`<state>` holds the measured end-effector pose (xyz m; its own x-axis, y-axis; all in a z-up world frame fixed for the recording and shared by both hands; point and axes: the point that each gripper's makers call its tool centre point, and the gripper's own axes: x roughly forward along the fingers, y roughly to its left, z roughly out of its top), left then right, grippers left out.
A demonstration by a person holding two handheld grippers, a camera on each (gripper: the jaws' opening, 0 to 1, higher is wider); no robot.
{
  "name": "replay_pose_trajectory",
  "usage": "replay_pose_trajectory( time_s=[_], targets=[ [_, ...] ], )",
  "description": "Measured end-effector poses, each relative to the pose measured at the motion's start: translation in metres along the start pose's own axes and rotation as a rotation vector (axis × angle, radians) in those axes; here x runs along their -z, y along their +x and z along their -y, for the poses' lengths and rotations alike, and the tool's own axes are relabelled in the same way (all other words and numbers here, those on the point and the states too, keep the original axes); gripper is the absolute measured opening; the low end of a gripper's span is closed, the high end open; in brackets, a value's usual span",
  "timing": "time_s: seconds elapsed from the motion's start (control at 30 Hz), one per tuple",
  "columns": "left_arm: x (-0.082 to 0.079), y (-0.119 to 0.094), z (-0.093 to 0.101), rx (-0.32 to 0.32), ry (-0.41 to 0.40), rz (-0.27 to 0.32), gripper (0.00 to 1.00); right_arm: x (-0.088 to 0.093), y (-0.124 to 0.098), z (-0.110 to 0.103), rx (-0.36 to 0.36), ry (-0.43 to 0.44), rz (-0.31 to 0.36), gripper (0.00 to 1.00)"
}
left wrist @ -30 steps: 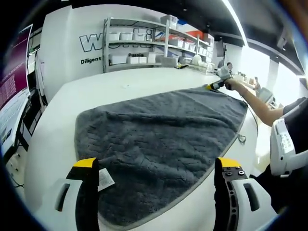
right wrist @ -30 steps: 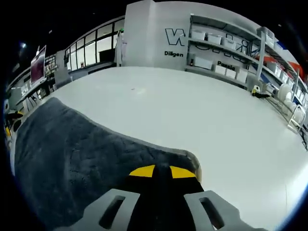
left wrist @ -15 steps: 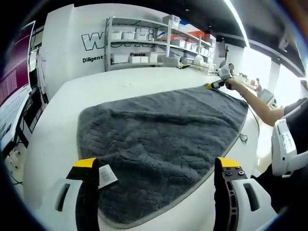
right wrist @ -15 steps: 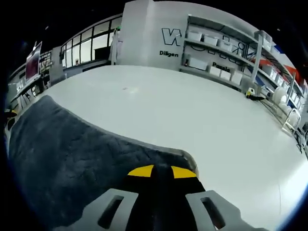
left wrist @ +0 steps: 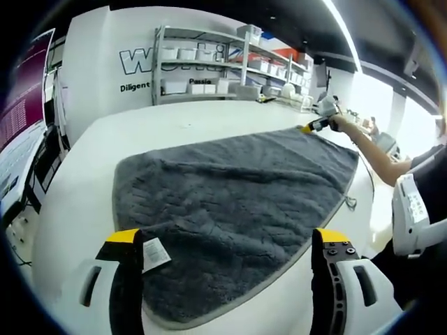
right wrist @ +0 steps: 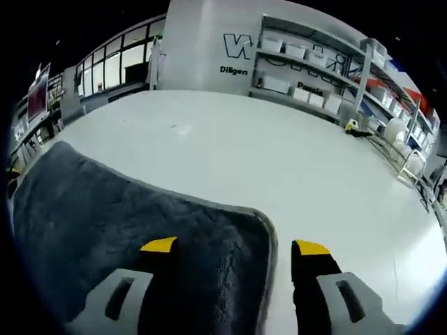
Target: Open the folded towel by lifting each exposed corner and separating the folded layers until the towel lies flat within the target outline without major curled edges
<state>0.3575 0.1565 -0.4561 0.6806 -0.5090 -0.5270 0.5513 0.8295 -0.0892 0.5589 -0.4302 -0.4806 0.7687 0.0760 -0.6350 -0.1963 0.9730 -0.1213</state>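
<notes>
Grey towel (left wrist: pixel 234 209) lies spread on the white bench (left wrist: pixel 77 202), pile side up, grey hemmed border showing along its near edge. White care label (left wrist: pixel 154 254) sticks out from the hem at 7 o'clock in the left gripper view, just beside the left jaw.

Left gripper (left wrist: pixel 227 269): jaws wide apart, holding nothing, straddling the towel's near edge.

Right gripper (right wrist: pixel 235 262): jaws spread, nothing between them but the towel's rounded corner (right wrist: pixel 260 222) lying flat on the bench. Left jaw sits over the cloth, right jaw over bare bench just past the hem.

In the left gripper view the right gripper sits at the towel's far corner at 2 o'clock, a person's forearm (left wrist: pixel 370 150) running back from it.

Shelving (left wrist: pixel 209 66) with white bins stands beyond the bench at 12 o'clock, lettering on the wall behind.
</notes>
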Motion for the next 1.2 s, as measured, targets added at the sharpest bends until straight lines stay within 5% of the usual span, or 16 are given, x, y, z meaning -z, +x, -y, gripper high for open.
replay_pose_trajectory(
  time_s=[0.4,0.77,1.2],
  targets=[
    [0.001,-0.017,-0.002,-0.027,-0.009,0.028,0.99,0.004,-0.070,-0.046,-0.108,-0.067,0.022,0.99],
    [0.009,-0.029,-0.005,-0.052,-0.028,0.034,0.99,0.019,-0.138,-0.074,-0.123,-0.118,0.098,0.99],
    [0.022,-0.028,-0.001,-0.075,-0.051,0.029,0.99,0.054,-0.172,-0.123,-0.208,-0.158,0.082,0.99]
  ],
)
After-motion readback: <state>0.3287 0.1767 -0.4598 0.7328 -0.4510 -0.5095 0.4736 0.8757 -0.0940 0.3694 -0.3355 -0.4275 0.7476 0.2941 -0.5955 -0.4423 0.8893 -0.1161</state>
